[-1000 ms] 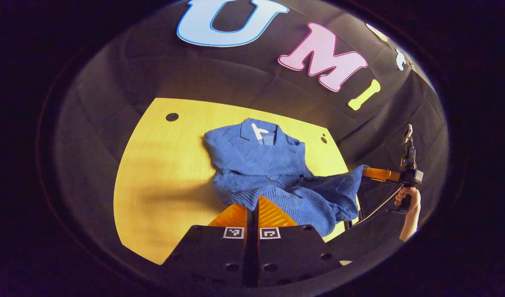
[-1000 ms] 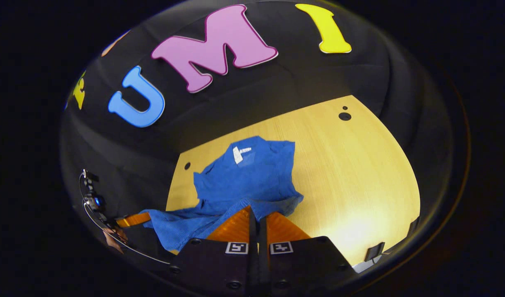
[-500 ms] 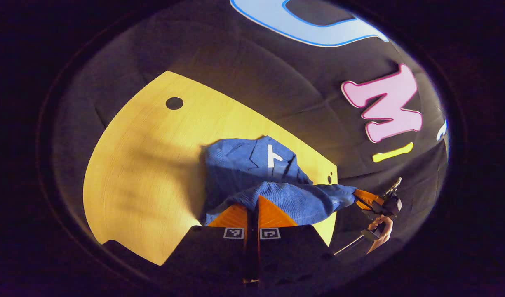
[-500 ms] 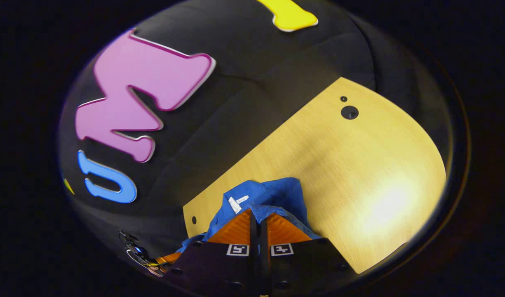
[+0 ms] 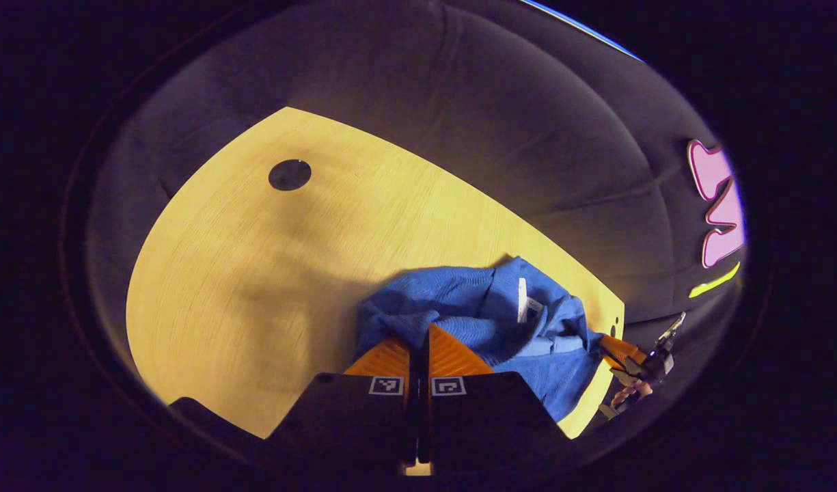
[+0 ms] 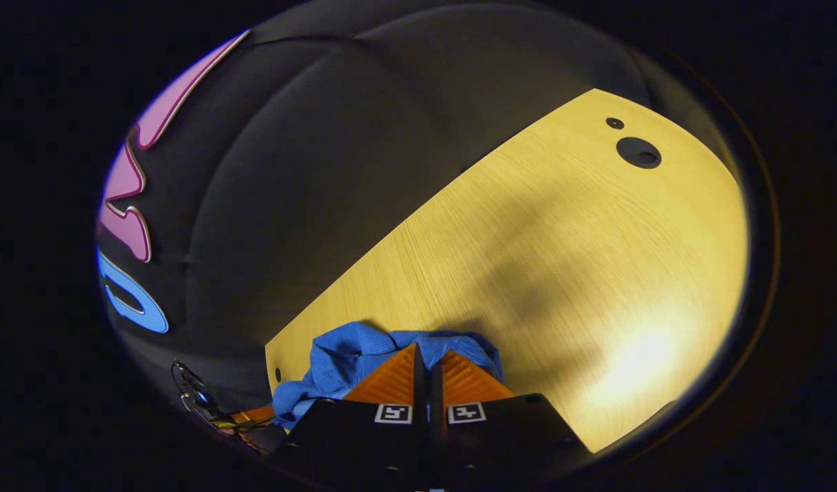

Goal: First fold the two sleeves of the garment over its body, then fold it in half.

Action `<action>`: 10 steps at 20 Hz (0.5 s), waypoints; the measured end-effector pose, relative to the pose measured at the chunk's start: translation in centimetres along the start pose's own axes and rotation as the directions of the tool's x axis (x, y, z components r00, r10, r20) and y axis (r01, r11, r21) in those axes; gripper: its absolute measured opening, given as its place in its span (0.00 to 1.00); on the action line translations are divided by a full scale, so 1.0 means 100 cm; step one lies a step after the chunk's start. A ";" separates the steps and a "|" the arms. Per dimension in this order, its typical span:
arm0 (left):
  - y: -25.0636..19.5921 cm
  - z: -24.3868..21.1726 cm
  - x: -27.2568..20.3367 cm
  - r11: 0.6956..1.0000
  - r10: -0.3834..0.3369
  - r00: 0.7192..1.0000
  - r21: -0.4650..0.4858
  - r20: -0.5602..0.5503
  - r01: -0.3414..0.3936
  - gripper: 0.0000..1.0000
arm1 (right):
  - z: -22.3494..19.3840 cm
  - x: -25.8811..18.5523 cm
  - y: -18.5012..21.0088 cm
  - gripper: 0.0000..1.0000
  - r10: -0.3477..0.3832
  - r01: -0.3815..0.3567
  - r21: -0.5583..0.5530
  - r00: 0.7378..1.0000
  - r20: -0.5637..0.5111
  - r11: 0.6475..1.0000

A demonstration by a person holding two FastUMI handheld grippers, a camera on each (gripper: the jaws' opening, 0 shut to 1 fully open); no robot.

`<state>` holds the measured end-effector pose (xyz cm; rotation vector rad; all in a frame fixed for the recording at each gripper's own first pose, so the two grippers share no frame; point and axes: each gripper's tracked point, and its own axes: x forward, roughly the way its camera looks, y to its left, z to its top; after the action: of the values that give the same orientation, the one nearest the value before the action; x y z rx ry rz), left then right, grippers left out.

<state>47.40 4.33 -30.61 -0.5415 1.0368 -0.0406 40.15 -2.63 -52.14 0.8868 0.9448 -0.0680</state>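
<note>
Both my left tongs (image 5: 419,339) and right tongs (image 6: 426,361) clench the blue ribbed-knit garment's (image 5: 483,318) hem at lower centre; I'd lay it level over the collar on the pale wooden table (image 5: 254,273).

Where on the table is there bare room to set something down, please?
The table is bare from the blue garment out to the round hole in the left gripper view, and toward the holes in the right gripper view. It is crowded where the left gripper and right gripper pinch the bunched garment.
</note>
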 end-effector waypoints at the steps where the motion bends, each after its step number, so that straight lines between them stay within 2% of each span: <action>1: -0.002 0.002 0.005 1.000 -0.011 1.000 -0.018 0.012 0.011 0.04 | 0.001 0.002 -0.002 0.04 0.005 -0.005 -0.009 1.000 0.006 1.000; 2: -0.006 0.003 0.007 0.998 -0.038 0.999 -0.042 0.022 0.039 0.11 | 0.002 0.003 0.002 0.07 0.022 -0.021 -0.017 1.000 0.021 1.000; 3: -0.010 0.002 0.007 0.996 -0.058 0.998 -0.065 0.029 0.060 0.24 | 0.005 0.001 0.006 0.10 0.047 -0.046 -0.016 0.998 0.031 0.999; 4: -0.012 0.002 0.010 0.994 -0.065 0.997 -0.089 0.046 0.069 0.41 | 0.007 0.003 0.012 0.00 0.069 -0.069 -0.010 0.997 0.041 0.998; 6: -0.005 -0.001 0.016 0.995 0.010 0.998 -0.102 0.065 -0.004 0.85 | 0.009 -0.004 0.015 0.50 0.063 -0.062 -0.011 0.997 0.045 0.998; 7: -0.007 -0.005 0.011 0.998 0.022 0.997 -0.063 0.071 -0.018 0.83 | 0.013 -0.007 0.011 0.75 0.047 -0.044 -0.046 0.997 0.065 0.998; 9: -0.011 -0.005 0.001 0.995 0.061 0.991 0.074 0.117 -0.070 0.85 | 0.023 -0.015 0.006 0.81 0.044 -0.031 -0.123 0.993 0.109 0.992; 10: -0.014 -0.004 -0.007 0.985 0.083 0.986 0.141 0.146 -0.104 0.84 | 0.028 -0.019 0.003 0.89 0.040 -0.021 -0.149 0.991 0.125 0.989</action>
<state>47.02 3.20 -29.59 -0.3547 0.9132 0.0033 41.01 -4.97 -49.81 0.7513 0.8057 -0.0276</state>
